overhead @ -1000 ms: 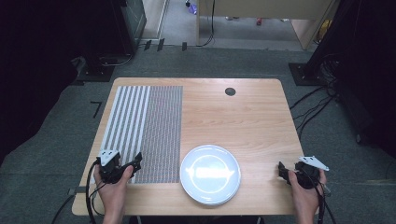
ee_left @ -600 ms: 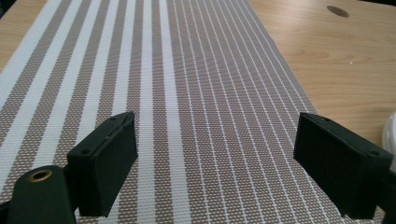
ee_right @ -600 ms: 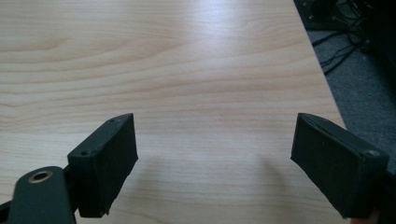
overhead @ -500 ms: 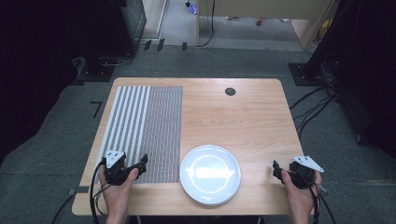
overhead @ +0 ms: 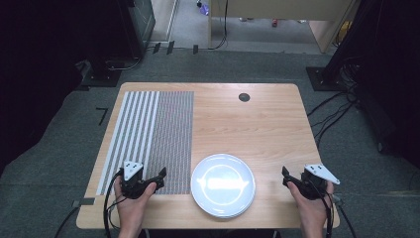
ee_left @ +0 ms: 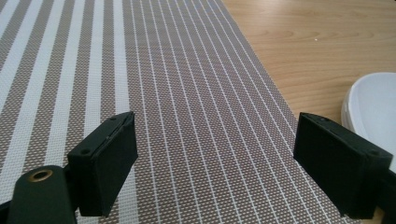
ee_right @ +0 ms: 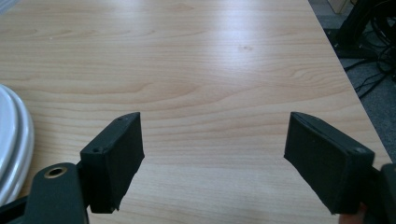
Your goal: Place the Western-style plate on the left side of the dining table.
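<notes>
A white plate (overhead: 223, 185) lies near the front edge of the wooden table (overhead: 257, 124); its rim shows at the right of the left gripper view (ee_left: 373, 107) and at the left of the right gripper view (ee_right: 11, 135). A striped woven placemat (overhead: 153, 134) covers the table's left part. My left gripper (overhead: 161, 178) rests open over the placemat's (ee_left: 187, 93) front end, left of the plate, with nothing between its jaws. Right of the plate, near the front right corner, my right gripper (overhead: 286, 177) stands open over bare wood (ee_right: 210, 84).
A small dark round grommet (overhead: 243, 97) sits in the tabletop at the back. Grey carpet (overhead: 59, 163) surrounds the table, with cables (overhead: 341, 99) and dark equipment stands at the right and back left.
Both hands have drawn slightly back toward the table's front edge. Both grippers have stayed open.
</notes>
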Motion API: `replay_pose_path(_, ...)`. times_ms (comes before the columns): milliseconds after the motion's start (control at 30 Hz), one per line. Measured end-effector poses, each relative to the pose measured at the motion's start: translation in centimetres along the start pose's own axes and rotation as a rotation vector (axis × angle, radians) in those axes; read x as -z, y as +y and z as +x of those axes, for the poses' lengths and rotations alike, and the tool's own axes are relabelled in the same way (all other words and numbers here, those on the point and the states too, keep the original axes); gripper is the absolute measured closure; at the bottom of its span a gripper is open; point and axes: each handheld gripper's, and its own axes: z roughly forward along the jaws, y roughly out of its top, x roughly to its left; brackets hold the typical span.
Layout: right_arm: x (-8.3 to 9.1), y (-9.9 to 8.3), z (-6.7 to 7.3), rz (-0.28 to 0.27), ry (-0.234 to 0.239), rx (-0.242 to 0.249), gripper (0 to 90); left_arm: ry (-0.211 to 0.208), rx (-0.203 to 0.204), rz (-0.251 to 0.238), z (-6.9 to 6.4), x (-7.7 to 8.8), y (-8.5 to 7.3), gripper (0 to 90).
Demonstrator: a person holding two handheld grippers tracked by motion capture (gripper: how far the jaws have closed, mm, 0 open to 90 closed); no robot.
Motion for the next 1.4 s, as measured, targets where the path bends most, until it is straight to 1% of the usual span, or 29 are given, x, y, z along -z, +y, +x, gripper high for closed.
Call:
replay_pose_path(100,0.1,0.2,0.5,-0.005,0.008,-0.005,21.6,-0.005,-0.006,0.002,-0.2,0.0,0.0,14.0)
replay_pose_path(167,0.1,0.4,0.8,-0.009,0.012,-0.019,23.7,-0.008,-0.015,0.002,-0.4,0.0,-0.1,14.0)
replay_pose_path(233,0.2,0.5,1.2,-0.014,0.008,-0.020,25.7,-0.013,-0.027,0.003,-0.6,-0.1,-0.1,13.9)
replay_pose_path(333,0.2,0.6,1.7,-0.024,0.020,-0.012,30.5,-0.022,-0.040,0.010,-0.9,-0.2,-0.2,14.0)
replay_pose_path(433,0.3,0.6,2.2,-0.028,0.059,-0.001,42.1,-0.028,-0.046,0.014,-1.3,-0.3,-0.3,14.0)
replay_pose_path(500,0.3,0.6,2.6,-0.029,0.088,-0.004,45.9,-0.036,-0.049,0.006,-1.5,-0.3,-0.3,14.1)
replay_pose_path(600,0.3,0.5,3.1,-0.031,0.132,-0.012,50.9,-0.045,-0.055,-0.005,-1.8,-0.2,-0.4,16.7)
replay_pose_path(667,0.2,0.4,3.5,-0.030,0.148,-0.018,53.4,-0.050,-0.049,-0.007,-2.0,-0.3,-0.5,19.7)
replay_pose_path(733,0.2,0.3,3.9,-0.021,0.167,-0.022,56.0,-0.056,-0.049,0.001,-2.2,-0.4,-0.6,21.3)
replay_pose_path(800,0.1,0.2,4.3,-0.009,0.188,-0.031,57.3,-0.073,-0.050,0.011,-2.4,-0.5,-0.7,25.3)
replay_pose_path(867,0.1,0.2,4.6,-0.003,0.201,-0.040,59.8,-0.088,-0.049,0.020,-2.7,-0.6,-0.9,27.4)
replay_pose_path(967,0.0,0.1,4.8,0.022,0.228,-0.056,64.4,-0.124,-0.040,0.027,-3.0,-0.6,-0.9,31.9)
replay_pose_path(1000,-0.1,0.1,4.9,0.031,0.239,-0.066,64.4,-0.142,-0.036,0.026,-3.1,-0.6,-1.0,35.2)
replay_pose_path(1067,-0.3,-0.1,4.9,0.024,0.247,-0.080,64.1,-0.187,-0.025,0.026,-3.3,-0.6,-1.0,40.2)
replay_pose_path(1133,-0.4,-0.2,5.0,0.032,0.270,-0.109,66.7,-0.213,-0.023,0.027,-3.6,-0.6,-1.0,44.8)
replay_pose_path(1200,-0.5,-0.3,5.0,0.044,0.293,-0.129,69.3,-0.215,-0.027,0.037,-3.9,-0.6,-1.1,48.0)
replay_pose_path(1267,-0.6,-0.4,5.1,0.050,0.332,-0.148,71.3,-0.228,-0.029,0.048,-4.1,-0.7,-1.2,49.8)
replay_pose_path(1367,-0.7,-0.5,5.5,0.067,0.347,-0.154,74.8,-0.254,-0.029,0.058,-4.5,-0.8,-1.3,52.0)
replay_pose_path(1400,-0.8,-0.6,5.5,0.075,0.359,-0.156,75.9,-0.264,-0.032,0.062,-4.5,-0.8,-1.3,53.3)
